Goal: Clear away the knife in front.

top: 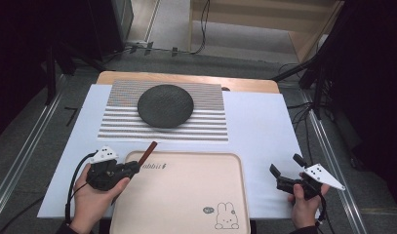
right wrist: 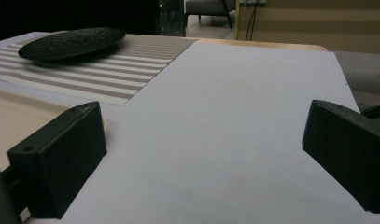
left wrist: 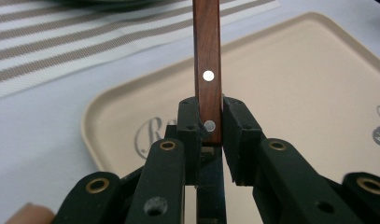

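Wooden riveted handle (left wrist: 207, 70) clamped in the left gripper (top: 133, 167), above the beige tray's (top: 186, 195) far-left corner (blade hidden); a loose grip could let it pivot. Right gripper (top: 287, 168), near right, gapes wide, holding nothing.

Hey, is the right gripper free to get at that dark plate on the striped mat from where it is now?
Probably yes. The right gripper is open and holds nothing, and only bare white sheet lies between it and the dark plate.

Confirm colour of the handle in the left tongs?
Reddish-brown wooden handle with silver rivets; left gripper view.
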### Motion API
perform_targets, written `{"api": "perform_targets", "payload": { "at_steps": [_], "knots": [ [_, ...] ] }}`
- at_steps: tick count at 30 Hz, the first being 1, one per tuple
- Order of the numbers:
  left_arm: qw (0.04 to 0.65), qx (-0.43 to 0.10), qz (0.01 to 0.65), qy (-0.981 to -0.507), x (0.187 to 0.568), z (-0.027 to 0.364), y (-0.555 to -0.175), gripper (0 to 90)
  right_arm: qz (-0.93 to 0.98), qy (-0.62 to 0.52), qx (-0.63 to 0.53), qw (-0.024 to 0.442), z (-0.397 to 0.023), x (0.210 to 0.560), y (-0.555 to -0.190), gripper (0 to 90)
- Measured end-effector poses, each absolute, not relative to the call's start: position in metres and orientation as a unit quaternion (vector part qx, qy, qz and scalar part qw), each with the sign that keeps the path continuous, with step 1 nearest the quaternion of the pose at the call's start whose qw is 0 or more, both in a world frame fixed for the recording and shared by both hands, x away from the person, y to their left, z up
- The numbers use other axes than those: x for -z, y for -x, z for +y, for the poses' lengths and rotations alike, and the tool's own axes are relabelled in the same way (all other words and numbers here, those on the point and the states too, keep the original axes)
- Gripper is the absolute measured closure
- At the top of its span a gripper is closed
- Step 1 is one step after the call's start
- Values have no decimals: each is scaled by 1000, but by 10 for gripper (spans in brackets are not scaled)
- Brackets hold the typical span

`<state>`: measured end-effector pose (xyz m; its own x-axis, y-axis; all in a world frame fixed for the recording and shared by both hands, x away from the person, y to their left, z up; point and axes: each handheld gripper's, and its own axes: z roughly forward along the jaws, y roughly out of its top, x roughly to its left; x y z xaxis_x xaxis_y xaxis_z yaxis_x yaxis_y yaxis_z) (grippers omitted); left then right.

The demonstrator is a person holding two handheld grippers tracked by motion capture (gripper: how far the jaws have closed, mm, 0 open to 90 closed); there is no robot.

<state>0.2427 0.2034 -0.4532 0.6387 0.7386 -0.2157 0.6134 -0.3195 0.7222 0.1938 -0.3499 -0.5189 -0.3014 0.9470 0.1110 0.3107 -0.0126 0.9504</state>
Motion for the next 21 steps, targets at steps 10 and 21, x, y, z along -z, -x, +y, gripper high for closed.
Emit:
{"api": "perform_targets", "payload": {
  "at_steps": [10,21],
  "knots": [
    [402,-60,427,-808,468,197,-226,773,629,-498,-507,314,-350,519,-194,0],
    [389,-46,444,-806,489,189,-223,773,629,-498,-507,315,-350,519,-194,0]
  ]
}}
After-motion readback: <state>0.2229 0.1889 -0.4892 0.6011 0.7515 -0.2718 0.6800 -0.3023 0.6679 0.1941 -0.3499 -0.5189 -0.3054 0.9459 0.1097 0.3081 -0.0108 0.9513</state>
